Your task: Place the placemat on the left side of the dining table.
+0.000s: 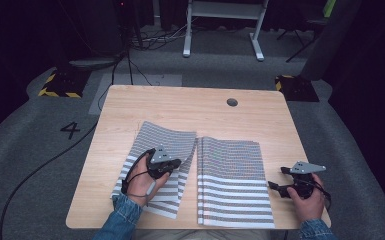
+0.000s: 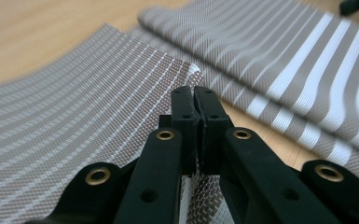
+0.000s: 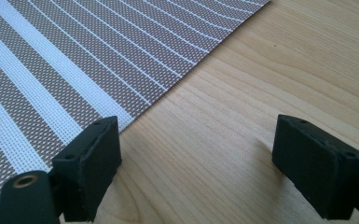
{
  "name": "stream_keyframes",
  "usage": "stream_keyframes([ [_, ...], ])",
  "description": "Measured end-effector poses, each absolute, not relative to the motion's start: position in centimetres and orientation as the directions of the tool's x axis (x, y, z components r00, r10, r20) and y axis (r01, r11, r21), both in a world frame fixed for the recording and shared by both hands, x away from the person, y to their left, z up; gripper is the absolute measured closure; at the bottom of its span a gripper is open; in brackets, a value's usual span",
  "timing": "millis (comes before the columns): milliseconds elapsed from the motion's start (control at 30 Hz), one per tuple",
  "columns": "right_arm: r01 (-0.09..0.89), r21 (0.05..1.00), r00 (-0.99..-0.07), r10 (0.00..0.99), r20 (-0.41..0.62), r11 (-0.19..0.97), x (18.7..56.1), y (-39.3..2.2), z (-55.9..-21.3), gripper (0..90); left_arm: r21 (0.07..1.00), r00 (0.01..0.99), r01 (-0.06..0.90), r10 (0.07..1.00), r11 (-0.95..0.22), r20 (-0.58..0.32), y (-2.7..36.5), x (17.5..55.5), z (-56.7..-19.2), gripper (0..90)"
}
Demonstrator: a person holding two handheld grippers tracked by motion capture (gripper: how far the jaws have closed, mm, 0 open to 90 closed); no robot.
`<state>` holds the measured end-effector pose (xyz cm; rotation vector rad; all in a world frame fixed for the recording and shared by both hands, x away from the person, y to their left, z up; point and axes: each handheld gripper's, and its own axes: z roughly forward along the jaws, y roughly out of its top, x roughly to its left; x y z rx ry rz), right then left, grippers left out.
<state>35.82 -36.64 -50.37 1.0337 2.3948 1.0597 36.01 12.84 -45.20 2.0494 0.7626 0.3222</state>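
On the light wooden table (image 1: 190, 102), a striped woven placemat (image 1: 155, 167) lies toward the left edge. A folded striped woven placemat (image 1: 232, 182) lies beside it, reaching the near edge.

Striped woven placemat (image 1: 155, 165), right edge lifted, beside folded one (image 1: 232, 182).

The left hand-held gripper (image 1: 172, 163) is held in the left hand (image 1: 142, 181), its jaws pressed together, apparently with a thin sheet edge pinched between them. The right hand-held gripper (image 1: 275, 187) is gripped by the right hand (image 1: 307, 200), jaws spread wide apart.
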Motion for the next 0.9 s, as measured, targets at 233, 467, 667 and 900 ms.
stream_keyframes([
  [233,0.487,0.741,-0.686,0.728,-0.003,0.462,35.8,-36.6,-50.4,15.5,0.921,0.737,0.298,0.674,-0.250,-0.055,17.1,34.2,-40.7,87.6],
  [467,0.489,0.742,-0.685,0.729,0.001,0.459,35.8,-36.7,-50.4,15.6,0.959,0.670,0.232,0.741,-0.164,-0.036,20.3,33.2,-38.9,87.6],
  [667,0.488,0.745,-0.684,0.730,0.004,0.453,35.9,-36.6,-50.4,15.6,0.969,0.570,0.205,0.822,-0.136,-0.005,23.9,32.4,-38.1,87.6],
  [900,0.490,0.742,-0.684,0.730,0.001,0.458,35.8,-36.6,-50.4,15.6,0.976,0.428,0.193,0.904,-0.102,0.010,28.2,31.4,-37.9,87.4],
])
